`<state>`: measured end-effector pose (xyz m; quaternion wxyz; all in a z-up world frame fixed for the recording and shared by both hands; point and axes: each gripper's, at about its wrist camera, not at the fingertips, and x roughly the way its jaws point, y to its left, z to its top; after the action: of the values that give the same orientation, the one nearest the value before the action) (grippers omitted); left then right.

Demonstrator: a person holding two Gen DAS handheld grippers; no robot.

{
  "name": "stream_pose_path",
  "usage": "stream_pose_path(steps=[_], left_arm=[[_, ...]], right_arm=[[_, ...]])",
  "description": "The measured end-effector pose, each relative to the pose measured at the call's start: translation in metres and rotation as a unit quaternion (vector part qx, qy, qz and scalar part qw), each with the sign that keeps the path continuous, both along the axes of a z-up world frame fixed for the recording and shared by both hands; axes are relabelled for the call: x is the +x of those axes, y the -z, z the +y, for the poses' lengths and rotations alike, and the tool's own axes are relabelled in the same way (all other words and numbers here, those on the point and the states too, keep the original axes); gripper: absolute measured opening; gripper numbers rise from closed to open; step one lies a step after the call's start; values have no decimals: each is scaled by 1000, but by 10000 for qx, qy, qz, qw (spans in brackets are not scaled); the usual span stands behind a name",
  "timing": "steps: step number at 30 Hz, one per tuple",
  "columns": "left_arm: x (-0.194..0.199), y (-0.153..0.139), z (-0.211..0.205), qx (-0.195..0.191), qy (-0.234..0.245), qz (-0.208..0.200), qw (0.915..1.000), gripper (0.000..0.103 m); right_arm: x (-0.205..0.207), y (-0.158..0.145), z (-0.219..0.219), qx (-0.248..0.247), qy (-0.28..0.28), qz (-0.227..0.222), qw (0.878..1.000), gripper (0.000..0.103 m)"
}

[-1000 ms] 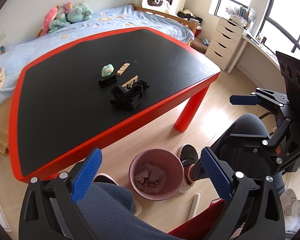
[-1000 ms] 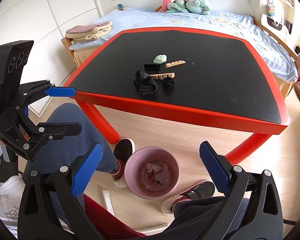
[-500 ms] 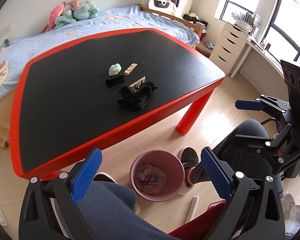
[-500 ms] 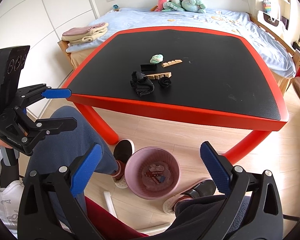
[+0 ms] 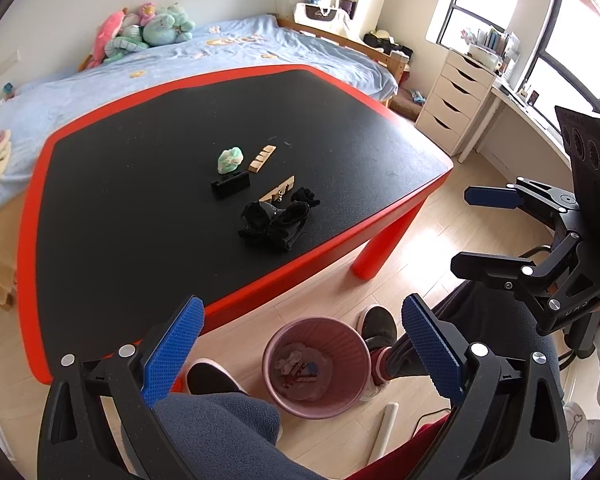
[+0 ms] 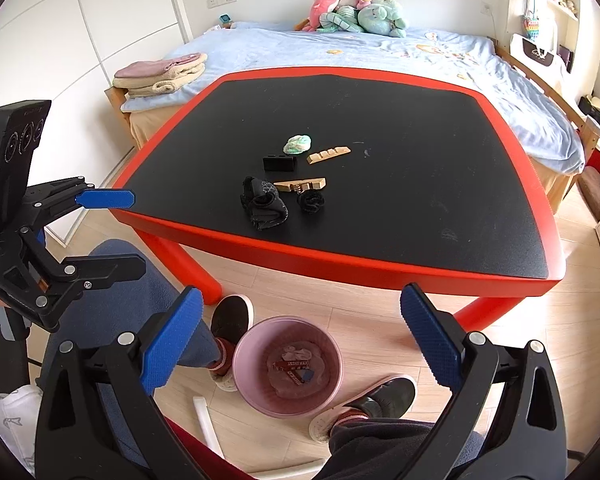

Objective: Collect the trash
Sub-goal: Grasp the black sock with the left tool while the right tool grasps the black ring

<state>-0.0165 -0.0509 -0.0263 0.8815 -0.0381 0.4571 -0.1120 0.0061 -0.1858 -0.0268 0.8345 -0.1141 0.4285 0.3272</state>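
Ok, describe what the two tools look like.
Both match: the left tool and right tool have black angular frames with silver bolts and two fingers faced with blue, finely ribbed pads. Seen from the side, each carries a black panel with three round lenses.

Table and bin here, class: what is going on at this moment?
A seated person holds a hand-held gripper in each hand, the left hand-held gripper and the right hand-held gripper, both open and holding nothing. Both hang above the pink bin on the floor, which already contains some trash. On the red-edged table lie a green wad, a black block, two wooden pieces and some black fabric, none yet picked up.
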Motion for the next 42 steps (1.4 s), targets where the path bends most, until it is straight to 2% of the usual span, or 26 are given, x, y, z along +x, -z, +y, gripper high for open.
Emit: stream_pose_path(steps=[14, 33, 42], left_arm=[[43, 5, 3, 68, 229, 55, 9997, 95], [88, 46, 8, 153, 447, 426, 9980, 95], [95, 55, 6, 139, 584, 436, 9972, 95]], right_arm=[[49, 10, 19, -169, -54, 80, 9998, 98], [102, 49, 46, -311, -312, 373, 9983, 97], [114, 63, 60, -408, -470, 441, 9971, 78]])
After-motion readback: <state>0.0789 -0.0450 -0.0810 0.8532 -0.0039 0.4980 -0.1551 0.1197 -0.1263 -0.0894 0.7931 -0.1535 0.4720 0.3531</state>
